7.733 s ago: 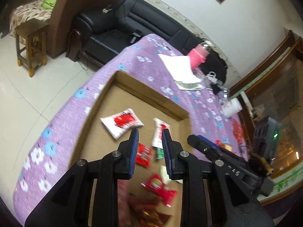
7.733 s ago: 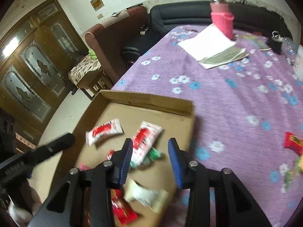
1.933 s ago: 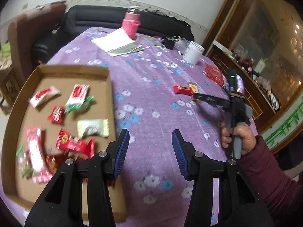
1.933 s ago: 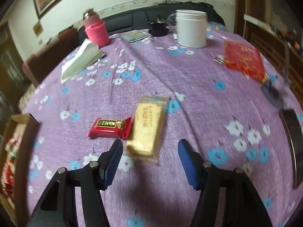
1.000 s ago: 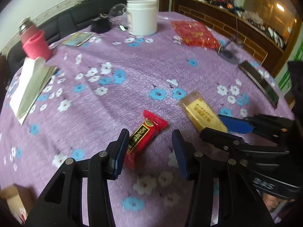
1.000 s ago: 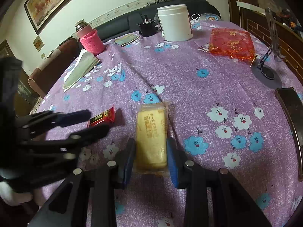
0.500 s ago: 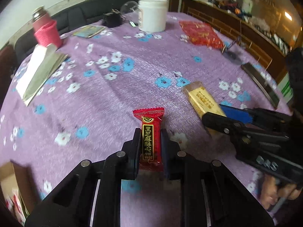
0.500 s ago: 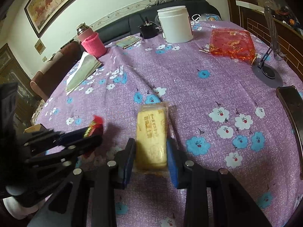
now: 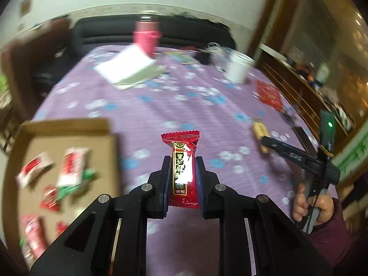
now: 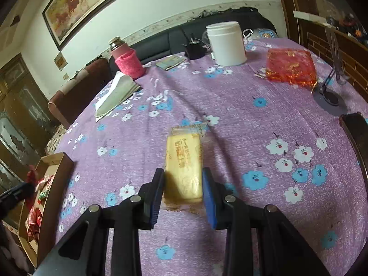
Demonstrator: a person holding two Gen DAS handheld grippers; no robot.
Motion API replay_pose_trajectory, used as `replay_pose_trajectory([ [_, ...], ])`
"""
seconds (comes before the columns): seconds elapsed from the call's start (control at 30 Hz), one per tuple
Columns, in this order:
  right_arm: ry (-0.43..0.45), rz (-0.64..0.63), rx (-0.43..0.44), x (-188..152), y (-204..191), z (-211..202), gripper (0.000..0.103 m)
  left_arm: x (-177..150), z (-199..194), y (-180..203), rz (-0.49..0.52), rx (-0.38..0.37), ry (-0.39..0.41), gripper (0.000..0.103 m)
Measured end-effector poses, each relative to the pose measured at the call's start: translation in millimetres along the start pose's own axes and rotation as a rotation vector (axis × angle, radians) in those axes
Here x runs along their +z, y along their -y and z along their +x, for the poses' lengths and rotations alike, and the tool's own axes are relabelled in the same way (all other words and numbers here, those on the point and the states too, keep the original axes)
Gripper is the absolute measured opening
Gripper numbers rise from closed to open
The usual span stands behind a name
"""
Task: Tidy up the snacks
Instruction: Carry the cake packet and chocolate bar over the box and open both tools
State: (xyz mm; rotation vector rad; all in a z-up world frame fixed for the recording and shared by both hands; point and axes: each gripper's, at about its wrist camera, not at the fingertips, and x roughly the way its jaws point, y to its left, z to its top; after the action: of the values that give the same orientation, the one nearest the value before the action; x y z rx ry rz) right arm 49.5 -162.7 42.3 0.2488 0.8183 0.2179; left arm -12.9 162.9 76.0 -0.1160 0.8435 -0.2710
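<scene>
Carrying a red snack (image 9: pixel 183 172), the left gripper (image 9: pixel 182 177) clamps it; next, release over the box (image 9: pixel 69 124). Right gripper (image 10: pixel 182 184) squeezes a yellow snack (image 10: pixel 184 161) on the table (image 10: pixel 230 105).

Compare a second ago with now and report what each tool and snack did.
The left tool closed on the red snack packet, lifted it off the purple tablecloth and swung it toward the cardboard tray. The right tool stayed shut on the yellow snack bar, which still lies on the cloth. The white jar and pink bottle stayed put.
</scene>
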Motion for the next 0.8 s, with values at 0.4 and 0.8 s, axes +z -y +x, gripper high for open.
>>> replay_pose_trajectory([
  [0.4, -0.118, -0.189, 0.177, -30, -135, -6, 0.036, -23, -26, -110, -0.191, 0.111, -0.014, 0.019],
  [0.8, -0.234, -0.358, 0.240, -41, -266, 46, 0.035, -15, -12, -159, -0.273, 0.119, -0.042, 0.019],
])
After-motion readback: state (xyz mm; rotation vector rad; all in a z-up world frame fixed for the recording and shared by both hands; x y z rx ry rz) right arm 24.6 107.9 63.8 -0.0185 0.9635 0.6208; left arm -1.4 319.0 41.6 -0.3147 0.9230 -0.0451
